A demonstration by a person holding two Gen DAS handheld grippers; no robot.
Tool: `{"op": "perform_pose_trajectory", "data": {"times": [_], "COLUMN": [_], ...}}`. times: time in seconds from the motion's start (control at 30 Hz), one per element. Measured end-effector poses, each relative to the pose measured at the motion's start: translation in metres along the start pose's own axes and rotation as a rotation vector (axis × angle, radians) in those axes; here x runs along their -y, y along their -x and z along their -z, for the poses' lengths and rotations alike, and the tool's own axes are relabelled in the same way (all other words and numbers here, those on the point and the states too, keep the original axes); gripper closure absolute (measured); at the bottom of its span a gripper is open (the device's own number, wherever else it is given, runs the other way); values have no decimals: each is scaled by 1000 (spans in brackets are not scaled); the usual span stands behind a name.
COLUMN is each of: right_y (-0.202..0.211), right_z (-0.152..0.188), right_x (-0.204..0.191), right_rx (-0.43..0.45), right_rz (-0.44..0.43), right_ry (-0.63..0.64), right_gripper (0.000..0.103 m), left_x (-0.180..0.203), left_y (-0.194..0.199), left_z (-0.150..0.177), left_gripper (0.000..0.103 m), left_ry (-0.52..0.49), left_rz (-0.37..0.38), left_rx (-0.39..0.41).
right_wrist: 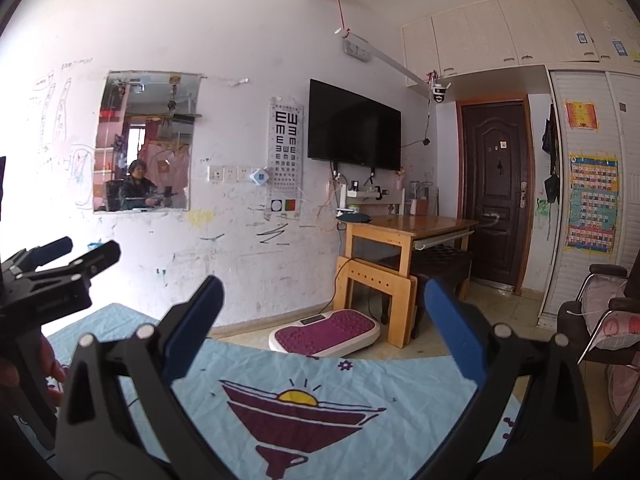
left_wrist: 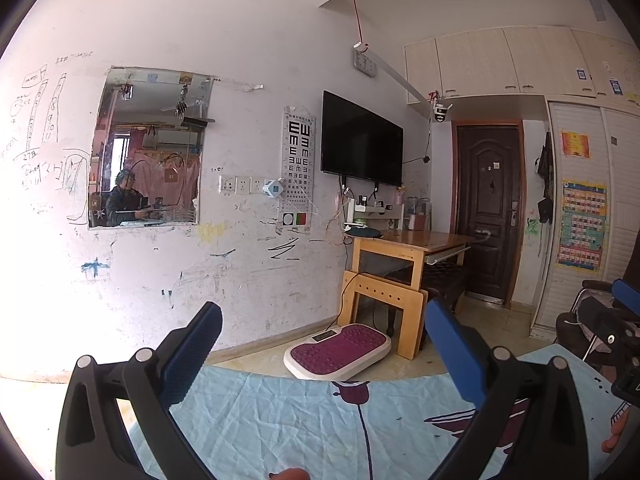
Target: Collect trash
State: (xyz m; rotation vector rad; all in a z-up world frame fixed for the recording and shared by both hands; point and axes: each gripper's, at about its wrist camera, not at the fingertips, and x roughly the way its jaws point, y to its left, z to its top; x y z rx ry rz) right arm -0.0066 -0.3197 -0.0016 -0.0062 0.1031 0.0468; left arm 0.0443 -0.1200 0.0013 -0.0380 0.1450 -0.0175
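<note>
No trash shows in either view. My left gripper [left_wrist: 322,344] is open and empty, raised above a light blue printed cloth [left_wrist: 280,420]. My right gripper [right_wrist: 320,336] is open and empty above the same cloth [right_wrist: 392,380]. The left gripper also shows at the left edge of the right wrist view [right_wrist: 72,252], level with the right one. The right gripper shows at the right edge of the left wrist view [left_wrist: 616,320].
Ahead is a scribbled white wall with a mirror [left_wrist: 148,148], an eye chart [left_wrist: 298,168] and a TV [left_wrist: 360,140]. A purple foot mat [left_wrist: 338,350] lies on the floor by a wooden desk [left_wrist: 404,264]. A dark door [left_wrist: 488,208] and a chair [right_wrist: 600,320] are at right.
</note>
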Motion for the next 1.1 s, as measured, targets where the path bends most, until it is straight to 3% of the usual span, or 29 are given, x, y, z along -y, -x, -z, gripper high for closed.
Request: {"op": "perform_pose_trajectory", "data": {"times": [1.1], "right_y": [2], "right_z": [7], "right_x": [6], "right_rx": [-6], "right_rz": [2], "right_ry": [3], "right_gripper": [6], "left_x": [2], "left_y": [-1], "left_z": [-3], "left_gripper": [6], "left_ry": [-11], "left_rz": [51], "left_rx": [-10]}}
